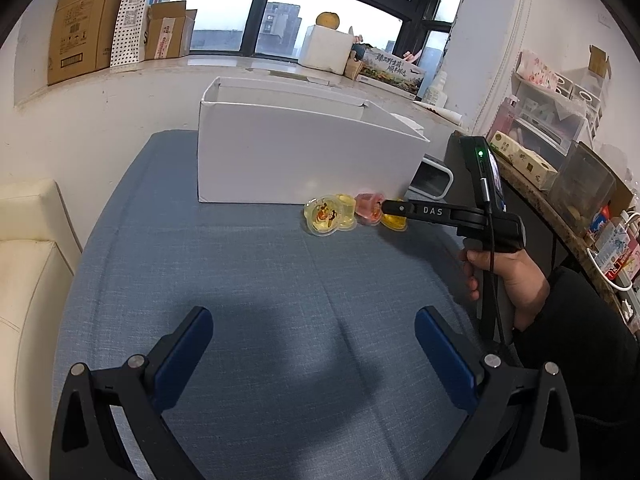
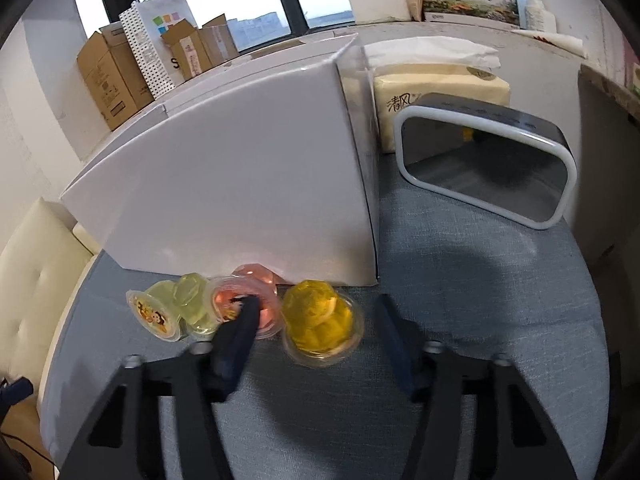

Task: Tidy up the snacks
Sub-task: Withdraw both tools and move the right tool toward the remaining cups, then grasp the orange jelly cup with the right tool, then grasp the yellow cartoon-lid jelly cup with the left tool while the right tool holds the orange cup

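Note:
Several jelly cups lie on the blue cloth in front of a white open box (image 1: 304,160). In the right wrist view they are an orange cup (image 2: 320,324), a pink cup (image 2: 248,304), a pale green cup (image 2: 188,300) and a cup on its side with a cartoon lid (image 2: 154,316). My right gripper (image 2: 316,316) is open, its fingers either side of the orange cup, the left finger lying over the pink cup. It also shows in the left wrist view (image 1: 394,210) by the cups (image 1: 332,214). My left gripper (image 1: 314,328) is open and empty, well short of the cups.
A mirror-fronted clock (image 2: 488,160) and a tissue pack (image 2: 440,92) stand right of the box. A cream seat (image 1: 28,248) is at the left. Cluttered shelves (image 1: 560,152) line the right side. Cardboard boxes (image 1: 88,24) sit on the windowsill.

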Tool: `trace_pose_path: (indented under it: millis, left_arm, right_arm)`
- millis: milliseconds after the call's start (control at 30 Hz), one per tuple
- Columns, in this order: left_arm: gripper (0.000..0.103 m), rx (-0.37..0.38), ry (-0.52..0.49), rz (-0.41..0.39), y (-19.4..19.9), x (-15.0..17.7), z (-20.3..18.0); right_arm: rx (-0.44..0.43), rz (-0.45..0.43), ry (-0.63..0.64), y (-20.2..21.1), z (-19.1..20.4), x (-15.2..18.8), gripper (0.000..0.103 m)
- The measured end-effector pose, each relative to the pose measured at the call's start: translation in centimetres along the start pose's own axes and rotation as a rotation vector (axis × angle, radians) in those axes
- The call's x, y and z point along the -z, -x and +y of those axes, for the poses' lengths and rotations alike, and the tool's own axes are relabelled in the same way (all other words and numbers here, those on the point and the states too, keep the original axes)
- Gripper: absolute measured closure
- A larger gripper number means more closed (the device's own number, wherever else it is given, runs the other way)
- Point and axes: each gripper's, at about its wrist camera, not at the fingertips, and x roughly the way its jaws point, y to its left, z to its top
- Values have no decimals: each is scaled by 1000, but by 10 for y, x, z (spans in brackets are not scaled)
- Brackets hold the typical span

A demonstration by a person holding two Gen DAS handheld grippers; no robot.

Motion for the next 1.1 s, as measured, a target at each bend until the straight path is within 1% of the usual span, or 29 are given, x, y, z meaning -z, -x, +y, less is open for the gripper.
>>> trace_pose_path:
  millis: [100, 267, 400, 500, 533, 600, 633, 800, 900, 1100]
  left_arm:
    - [0, 1, -5, 3, -1, 0, 0]
    - [0, -1, -2, 3, -1, 1, 0]
    - [0, -3, -4, 7, -4, -1, -3]
    - [0, -16, -2, 3, -13, -7, -4]
    - [0, -17, -7, 5, -18, -10, -4]
    - [0, -52, -20, 14, -33, -20, -4]
    - [0, -53, -25, 22, -42, -26, -4]
    - [0, -37, -61, 44, -80, -50, -6]
    - [0, -17, -87, 51, -100, -63, -11]
    - [0, -22, -108, 72, -135, -82, -19]
  right_arm:
    - [-5, 0, 0, 2, -2, 1, 66]
    - [23, -8, 66, 11, 5, 9, 68]
    - [32, -22, 94, 27, 10, 18, 68]
    - [22, -34, 117, 45, 16, 30, 68]
    - [16, -35, 125, 51, 20, 33, 68]
    - [8, -41, 140, 63, 25, 42, 68]
    - [-4, -42, 144, 69, 30, 47, 68]
    - [-35, -52, 141, 93, 35, 67, 68]
    - [-35, -59, 138, 105, 34, 76, 68]
    - [-28, -57, 123, 117, 29, 89, 68]
